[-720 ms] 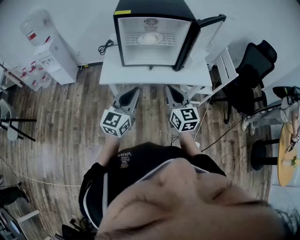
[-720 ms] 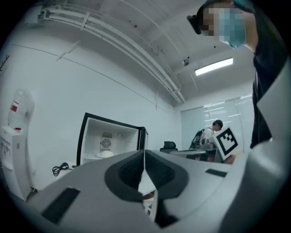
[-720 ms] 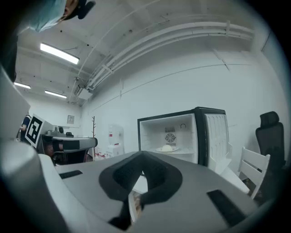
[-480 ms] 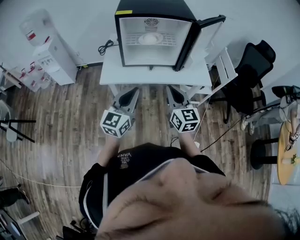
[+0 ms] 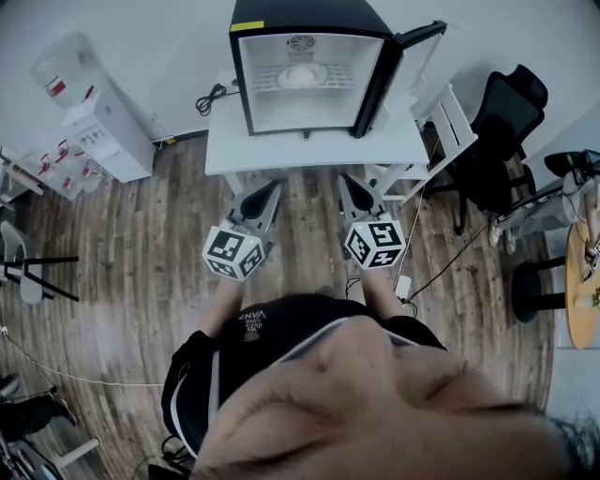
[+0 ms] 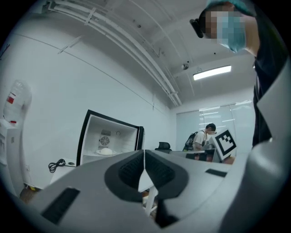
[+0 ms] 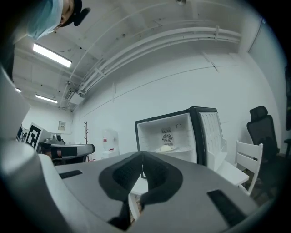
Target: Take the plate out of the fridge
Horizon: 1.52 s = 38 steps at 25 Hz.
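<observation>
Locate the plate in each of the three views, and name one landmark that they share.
Head view: plate at top centre, inside the open fridge.
Left gripper view: plate left of centre, inside the fridge.
Right gripper view: plate right of centre, inside the fridge.
Shared landmark: the round fan on the fridge's back wall, just above the plate.

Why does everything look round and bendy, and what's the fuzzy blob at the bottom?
Head view: the wide lens curves the floor, and the blob is the person's head, too close to be sharp. Left gripper view: round picture, dark corners, a glaring ceiling light. Right gripper view: same bending, yet the fridge looks sharp.
</observation>
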Available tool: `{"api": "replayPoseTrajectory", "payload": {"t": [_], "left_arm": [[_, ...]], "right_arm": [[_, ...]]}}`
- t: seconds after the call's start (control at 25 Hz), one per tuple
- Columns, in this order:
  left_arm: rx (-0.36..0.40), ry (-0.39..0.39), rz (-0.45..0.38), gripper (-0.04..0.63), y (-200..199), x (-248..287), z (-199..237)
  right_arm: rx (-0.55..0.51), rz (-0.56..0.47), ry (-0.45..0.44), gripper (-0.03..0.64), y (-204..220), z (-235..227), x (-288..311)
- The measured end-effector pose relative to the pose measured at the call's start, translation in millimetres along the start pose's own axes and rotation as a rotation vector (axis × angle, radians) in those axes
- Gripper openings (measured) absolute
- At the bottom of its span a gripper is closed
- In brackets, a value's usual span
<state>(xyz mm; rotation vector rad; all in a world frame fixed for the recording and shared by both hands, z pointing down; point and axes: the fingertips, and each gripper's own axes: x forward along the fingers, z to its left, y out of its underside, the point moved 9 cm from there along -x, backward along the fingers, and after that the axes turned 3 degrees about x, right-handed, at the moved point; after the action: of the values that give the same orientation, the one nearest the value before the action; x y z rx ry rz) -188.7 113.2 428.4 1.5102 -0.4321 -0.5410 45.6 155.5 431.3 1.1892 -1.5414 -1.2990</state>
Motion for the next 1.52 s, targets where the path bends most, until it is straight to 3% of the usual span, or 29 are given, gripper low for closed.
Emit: {"api": "replayPoseTrajectory", "payload": {"t": [0.32, 1.52], "left_arm": [[-0.026, 0.034, -0.024, 0.018, 2, 10, 9], [-0.021, -0.13, 0.011, 0.018, 9, 151, 38]], "right_arm": [[-0.005, 0.013, 0.019, 0.012, -1, -5, 7], [-0.015, 0.081, -0.181, 0.012, -19, -132, 120]]}}
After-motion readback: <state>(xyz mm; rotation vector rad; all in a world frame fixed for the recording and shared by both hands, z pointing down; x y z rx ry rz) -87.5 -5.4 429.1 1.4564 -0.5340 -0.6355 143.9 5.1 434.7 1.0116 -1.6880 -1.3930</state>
